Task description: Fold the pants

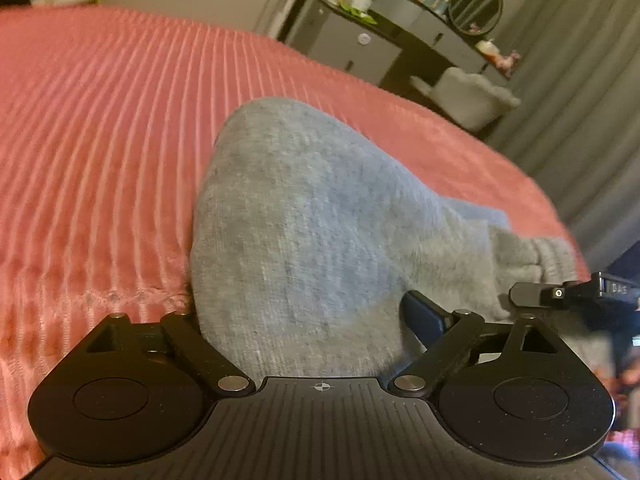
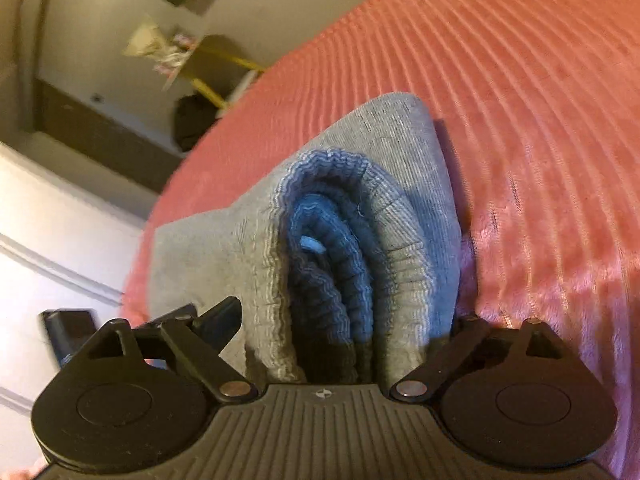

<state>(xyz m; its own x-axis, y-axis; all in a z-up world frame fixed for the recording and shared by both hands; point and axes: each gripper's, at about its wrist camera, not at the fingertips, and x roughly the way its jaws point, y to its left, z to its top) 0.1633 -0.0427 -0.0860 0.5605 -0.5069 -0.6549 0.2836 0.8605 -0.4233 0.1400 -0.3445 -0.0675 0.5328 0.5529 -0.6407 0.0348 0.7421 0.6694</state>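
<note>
Grey folded pants [image 1: 304, 216] stand as a thick bundle on the pink ribbed bedspread [image 1: 100, 140]. My left gripper [image 1: 298, 308] has its jaws wide around one end of the bundle. Its right finger [image 1: 424, 316] lies against the cloth and the left finger is hidden behind the fabric. In the right wrist view the pants [image 2: 392, 152] show their ribbed waistband [image 2: 340, 240] rolled inward. My right gripper [image 2: 348, 312] straddles that end, its left finger [image 2: 224, 316] against the cloth and the right one buried under it. Part of the right gripper [image 1: 560, 292] shows at the bundle's far side.
A dark dresser [image 1: 360, 44] with bottles and a round mirror [image 1: 476, 4] stands beyond the bed. Beside it are a fluffy stool [image 1: 468, 96] and grey curtains [image 1: 580, 100]. The bed edge [image 2: 172, 184] drops off to the left, with a white door [image 2: 48, 240] beyond it.
</note>
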